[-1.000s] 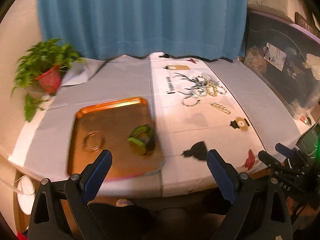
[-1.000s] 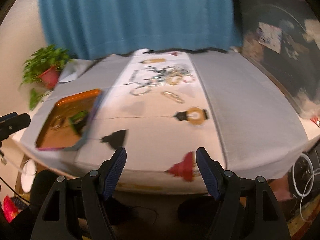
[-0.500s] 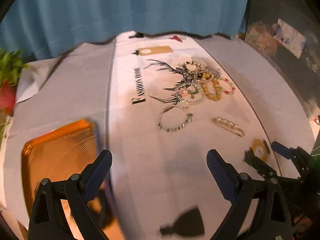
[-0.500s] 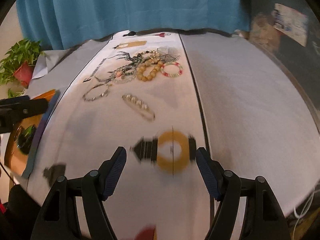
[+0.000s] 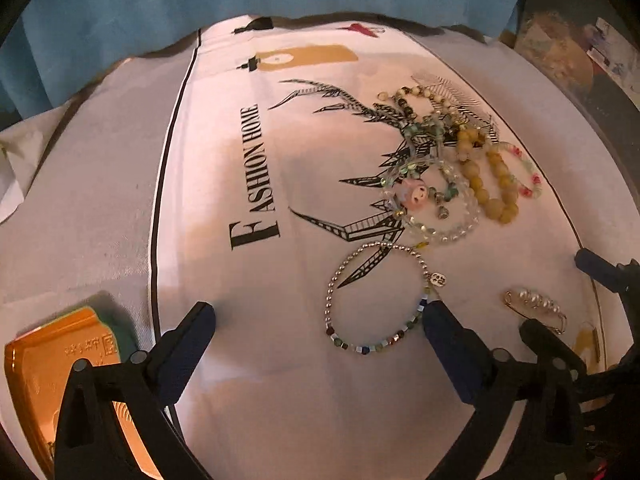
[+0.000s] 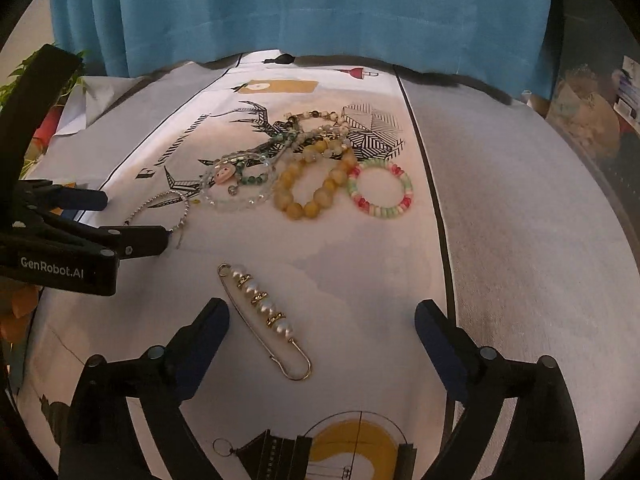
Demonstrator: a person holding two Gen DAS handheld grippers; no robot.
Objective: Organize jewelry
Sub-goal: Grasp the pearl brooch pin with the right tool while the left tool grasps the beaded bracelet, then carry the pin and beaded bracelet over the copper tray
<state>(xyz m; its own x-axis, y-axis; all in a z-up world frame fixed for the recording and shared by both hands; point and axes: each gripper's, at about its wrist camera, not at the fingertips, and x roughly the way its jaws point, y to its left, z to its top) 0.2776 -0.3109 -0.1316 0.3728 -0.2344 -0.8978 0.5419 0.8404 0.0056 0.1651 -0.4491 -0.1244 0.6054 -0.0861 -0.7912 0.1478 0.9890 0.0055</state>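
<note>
In the left wrist view, the left hand-held gripper [image 5: 316,316] is spread wide and holds nothing, its two blue-padded fingers low over a white printed cloth [image 5: 248,272] that covers the surface. A thin silver bead bracelet [image 5: 378,298] lies flat on the cloth, with the right-side finger [image 5: 440,320] at or touching its outer edge; most of the loop lies in the gap between the fingers. Beyond it sits a tangled pile: a clear bead bracelet with a pink charm [image 5: 430,208], a yellow bead bracelet [image 5: 486,176] and a pink-and-green bead bracelet [image 5: 528,172], touching or overlapping one another. A pearl pin [image 5: 536,308] lies to the right, near the dark tips of the right hand-held gripper [image 5: 560,300]. An orange tray [image 5: 48,364] shows at the lower left corner, well apart from the jewelry. In the right wrist view, the right hand-held gripper [image 6: 322,314] is also wide open and empty, hovering over the pearl pin [image 6: 264,320], which lies diagonally between its fingers, nearer the left one. The yellow bead bracelet [image 6: 316,184] and the pink-and-green bead bracelet [image 6: 380,190] lie side by side farther off, with the silver bead bracelet [image 6: 160,210] to the left, just beside the left hand-held gripper [image 6: 128,220]. A blue curtain [image 6: 300,12] hangs behind the surface.
</note>
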